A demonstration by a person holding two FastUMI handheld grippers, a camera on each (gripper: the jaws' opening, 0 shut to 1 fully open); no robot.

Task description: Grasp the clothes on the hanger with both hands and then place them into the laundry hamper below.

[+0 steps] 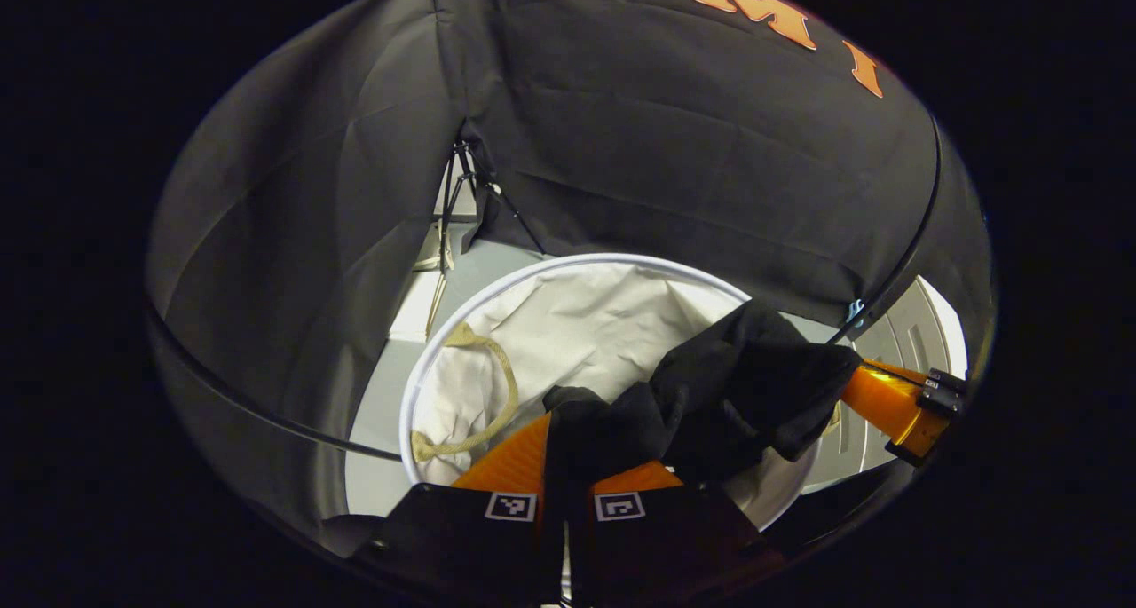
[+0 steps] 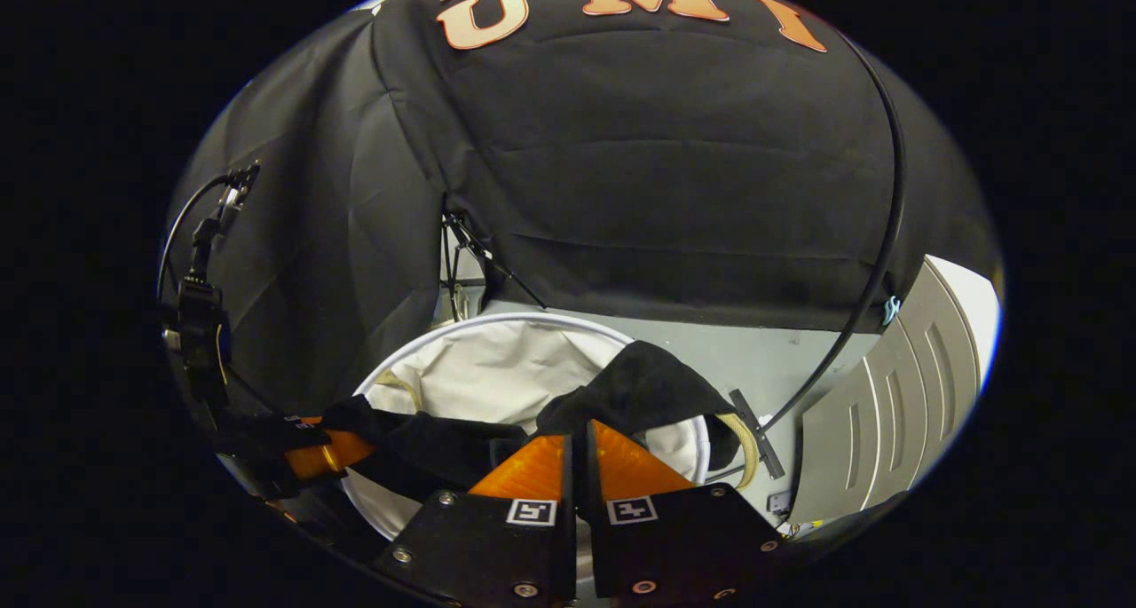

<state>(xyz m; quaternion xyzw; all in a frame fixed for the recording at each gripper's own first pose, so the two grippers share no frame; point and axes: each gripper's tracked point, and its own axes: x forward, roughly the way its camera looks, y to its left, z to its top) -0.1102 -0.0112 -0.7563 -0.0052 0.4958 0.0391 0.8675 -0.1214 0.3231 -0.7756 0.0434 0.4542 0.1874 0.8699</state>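
The left gripper [image 1: 568, 466] is closed on one end of the black garment [image 1: 728, 395], its orange fingers [image 1: 510, 461] pinching the cloth between them. The right gripper [image 2: 579, 453] is likewise clamped on the garment's other end, fingers nearly together. The garment sags between both grippers just above the open white laundry hamper [image 2: 497, 373], which stands on the grey floor [image 2: 772, 359] below.

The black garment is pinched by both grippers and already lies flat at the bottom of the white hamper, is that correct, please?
Not quite: the black garment is pinched by both grippers but hangs stretched between them over the white hamper, not flat at its bottom, as the left gripper view shows.
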